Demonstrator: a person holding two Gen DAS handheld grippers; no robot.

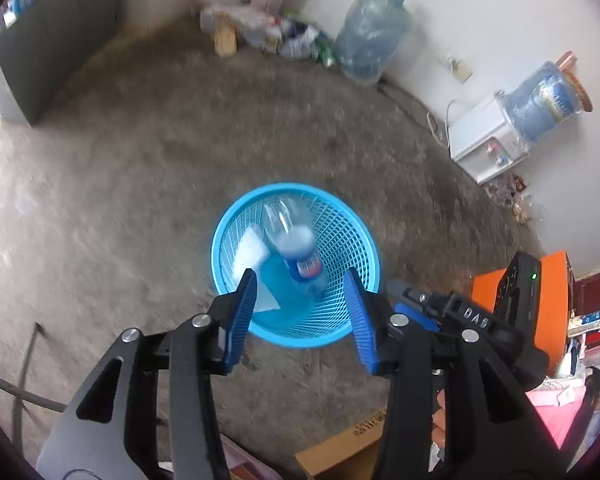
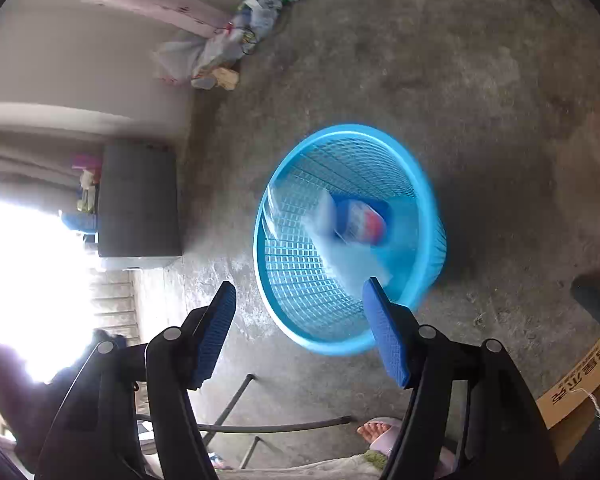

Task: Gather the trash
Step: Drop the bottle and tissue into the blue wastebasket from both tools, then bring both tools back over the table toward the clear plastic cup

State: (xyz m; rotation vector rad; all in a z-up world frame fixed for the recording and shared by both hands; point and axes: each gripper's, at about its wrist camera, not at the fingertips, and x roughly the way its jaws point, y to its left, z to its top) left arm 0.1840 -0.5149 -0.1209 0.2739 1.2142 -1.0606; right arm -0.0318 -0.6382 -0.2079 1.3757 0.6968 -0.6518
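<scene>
A blue mesh trash basket [image 1: 352, 240] stands on the concrete floor; it also shows in the right wrist view [image 2: 300, 264]. Inside lie a clear plastic bottle with a blue and red label [image 1: 298, 248] and a white crumpled piece [image 1: 250, 254]; the bottle [image 2: 360, 222] and white piece [image 2: 350, 264] look blurred in the right wrist view. My left gripper [image 1: 300, 292] is open and empty above the basket's near rim. My right gripper [image 2: 300, 306] is open and empty above the basket's near edge. The right gripper's body [image 1: 480, 316] shows at right in the left wrist view.
A pile of bags and rubbish [image 1: 276, 32] lies by the far wall next to a large water jug [image 1: 370, 36]. A water dispenser [image 1: 496, 136] stands at the right wall. A dark cabinet [image 1: 48, 48] is at left. A cardboard box [image 1: 340, 448] and a person's foot [image 2: 376, 430] are close.
</scene>
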